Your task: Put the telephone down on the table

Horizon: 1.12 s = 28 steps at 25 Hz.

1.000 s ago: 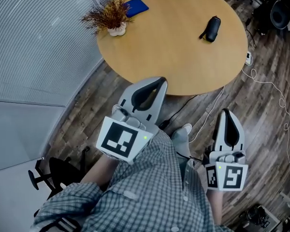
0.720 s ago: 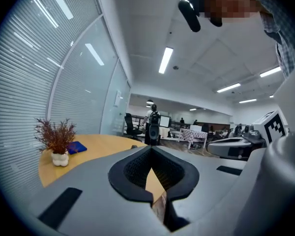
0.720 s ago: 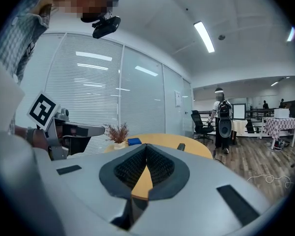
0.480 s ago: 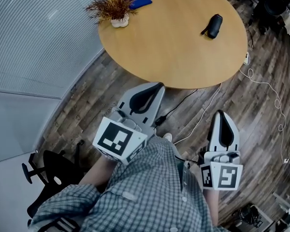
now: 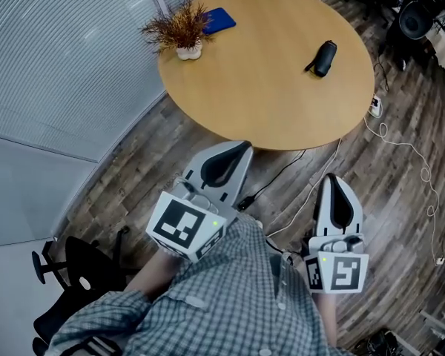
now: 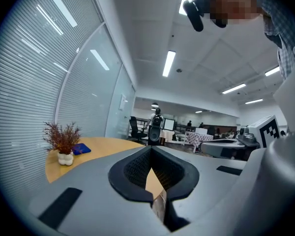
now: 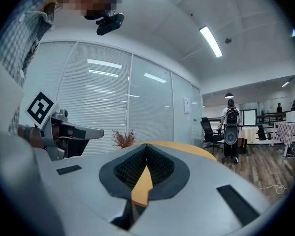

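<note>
A round wooden table (image 5: 267, 87) stands ahead of me. On its right part lies a black oblong object (image 5: 322, 56), possibly the telephone. A flat blue item (image 5: 216, 20) lies at the far left beside a potted dry plant (image 5: 181, 30). My left gripper (image 5: 236, 148) hovers over the floor just short of the table's near edge, shut with nothing in it. My right gripper (image 5: 333, 180) hangs lower right, also shut with nothing in it. The left gripper view shows the shut left gripper (image 6: 150, 154), the plant (image 6: 63, 142) and the blue item (image 6: 81, 149).
White and black cables (image 5: 400, 136) trail over the wood floor right of the table, with a power strip (image 5: 374, 107). A black office chair (image 5: 70, 265) stands at lower left. Glass walls with blinds (image 5: 59, 58) line the left. A person (image 7: 231, 127) stands far off.
The head view has shifted, so the table sits slightly farther away and both grippers show a little lower. Both stay shut with nothing in them.
</note>
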Tool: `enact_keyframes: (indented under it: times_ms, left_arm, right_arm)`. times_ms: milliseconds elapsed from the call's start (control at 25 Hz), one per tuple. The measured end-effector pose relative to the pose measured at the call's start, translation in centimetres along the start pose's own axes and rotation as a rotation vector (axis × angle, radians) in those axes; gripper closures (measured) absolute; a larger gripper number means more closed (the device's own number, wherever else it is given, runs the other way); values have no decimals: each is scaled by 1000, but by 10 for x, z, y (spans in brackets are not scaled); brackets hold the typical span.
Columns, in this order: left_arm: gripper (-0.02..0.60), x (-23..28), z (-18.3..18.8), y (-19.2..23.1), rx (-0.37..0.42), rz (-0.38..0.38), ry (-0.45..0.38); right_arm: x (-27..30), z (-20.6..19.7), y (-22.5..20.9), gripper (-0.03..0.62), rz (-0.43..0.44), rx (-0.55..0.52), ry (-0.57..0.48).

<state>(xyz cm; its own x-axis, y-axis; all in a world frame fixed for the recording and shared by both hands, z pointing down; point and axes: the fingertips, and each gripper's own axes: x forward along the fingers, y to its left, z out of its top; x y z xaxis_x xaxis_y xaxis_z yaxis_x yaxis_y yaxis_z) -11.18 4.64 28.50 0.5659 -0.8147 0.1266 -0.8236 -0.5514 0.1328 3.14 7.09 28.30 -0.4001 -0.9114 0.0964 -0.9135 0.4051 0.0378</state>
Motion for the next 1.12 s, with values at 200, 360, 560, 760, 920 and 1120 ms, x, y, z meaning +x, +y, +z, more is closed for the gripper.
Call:
enact_keyframes:
  times_ms: [200, 360, 560, 760, 920, 1120]
  left_arm:
    - [575, 5, 4, -9, -13, -14, -14]
    - [575, 6, 4, -15, -19, -21, -17]
    - [575, 6, 4, -18, -12, -22, -22]
    - [575, 6, 5, -21, -18, -32, -26]
    - [575, 7, 5, -23, -20, -39, -30]
    - [574, 7, 3, -22, -19, -47, -29]
  right_arm:
    - [-4, 11, -2, 586, 16, -22, -24]
    - [-7, 12, -4, 586, 20, -28, -27]
    - [-11, 11, -5, 586, 15, -29, -31]
    - [-15, 11, -7, 586, 6, -32, -19]
    - [-18, 12, -9, 586, -6, -39, -13]
    - [-17, 10, -4, 586, -4, -42, -7]
